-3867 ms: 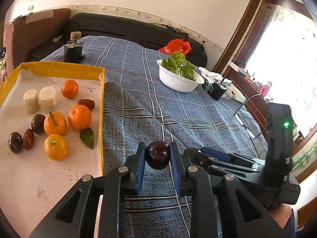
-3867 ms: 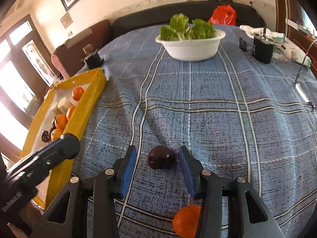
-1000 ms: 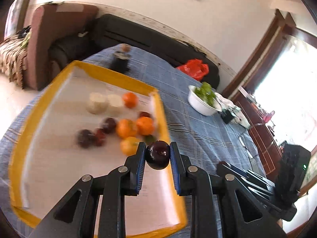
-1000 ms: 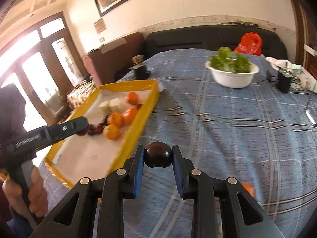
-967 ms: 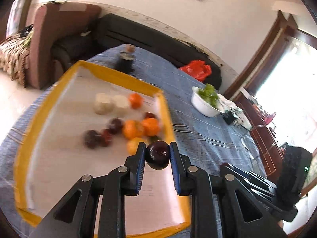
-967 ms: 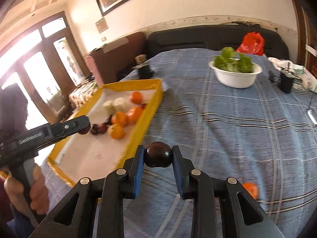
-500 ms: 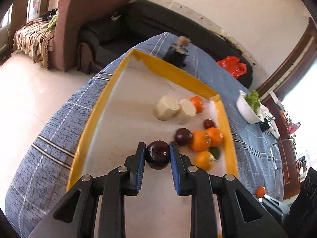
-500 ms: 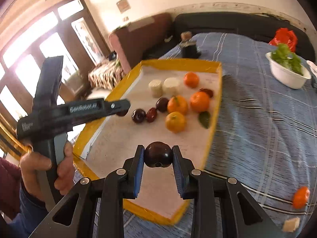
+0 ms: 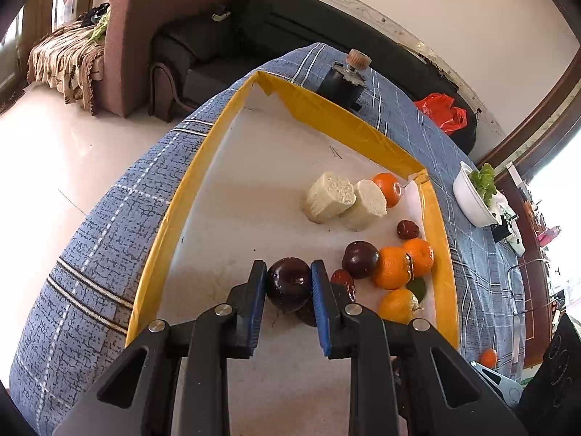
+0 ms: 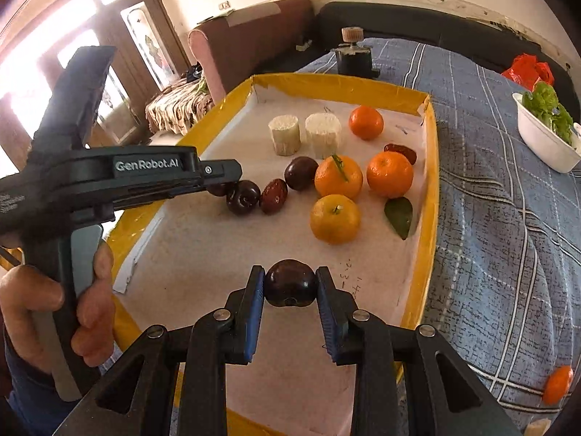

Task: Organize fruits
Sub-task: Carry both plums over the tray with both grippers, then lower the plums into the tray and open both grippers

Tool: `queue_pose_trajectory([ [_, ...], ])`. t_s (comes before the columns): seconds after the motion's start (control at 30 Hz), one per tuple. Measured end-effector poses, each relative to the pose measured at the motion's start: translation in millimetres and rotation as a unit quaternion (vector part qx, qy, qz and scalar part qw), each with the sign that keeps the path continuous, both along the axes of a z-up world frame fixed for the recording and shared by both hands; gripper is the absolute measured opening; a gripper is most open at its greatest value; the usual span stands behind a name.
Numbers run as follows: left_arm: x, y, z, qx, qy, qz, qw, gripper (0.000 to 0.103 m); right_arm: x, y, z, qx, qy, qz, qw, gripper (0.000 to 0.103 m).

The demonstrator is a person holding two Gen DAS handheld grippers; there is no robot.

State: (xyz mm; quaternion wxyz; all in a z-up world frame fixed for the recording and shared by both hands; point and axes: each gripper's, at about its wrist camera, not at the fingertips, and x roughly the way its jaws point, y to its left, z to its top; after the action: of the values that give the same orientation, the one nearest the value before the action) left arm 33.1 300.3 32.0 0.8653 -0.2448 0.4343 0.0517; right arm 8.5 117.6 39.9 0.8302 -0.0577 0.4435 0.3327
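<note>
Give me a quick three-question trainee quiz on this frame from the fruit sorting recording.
1. How many oranges lie inside the yellow-rimmed tray?
2. True or false: the right gripper is empty.
3. Where does the white bowl of greens stand? A) in the tray B) on the blue tablecloth, outside the tray C) on the sofa

Key: 1) four. 2) false, it is shut on a dark plum. 3) B.
</note>
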Motion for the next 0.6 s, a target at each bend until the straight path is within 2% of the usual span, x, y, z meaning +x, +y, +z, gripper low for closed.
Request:
queue_pose_trajectory([
  [0.2, -0.3, -3.4, 2.2, 0.012, -0.002, -0.005, 0.9999, 0.025, -3.6, 0.3, -0.6, -0.007, -0.017, 0.002, 1.0, 0.035],
  [0.27, -2.2, -6.3, 4.9, 0.02, -0.009, -0.007, 0.9997, 0.04, -4.0, -0.8, -1.7, -0.008, -0.02, 0.003, 1.0, 0.04],
  [0.37, -6.7, -10.4, 11.3, 0.033, -0.026, -0.007, 0.9991, 0.044, -4.8, -4.2, 0.7, 0.001, -0.024, 0.004, 1.0, 0.049],
  [0.6, -21.4, -27.2, 28.7, 0.037, -0.062, -0.016, 0.9973, 0.045, -13.1, -23.7, 26.9, 0.035, -0.039, -0.007, 0.999, 0.05],
])
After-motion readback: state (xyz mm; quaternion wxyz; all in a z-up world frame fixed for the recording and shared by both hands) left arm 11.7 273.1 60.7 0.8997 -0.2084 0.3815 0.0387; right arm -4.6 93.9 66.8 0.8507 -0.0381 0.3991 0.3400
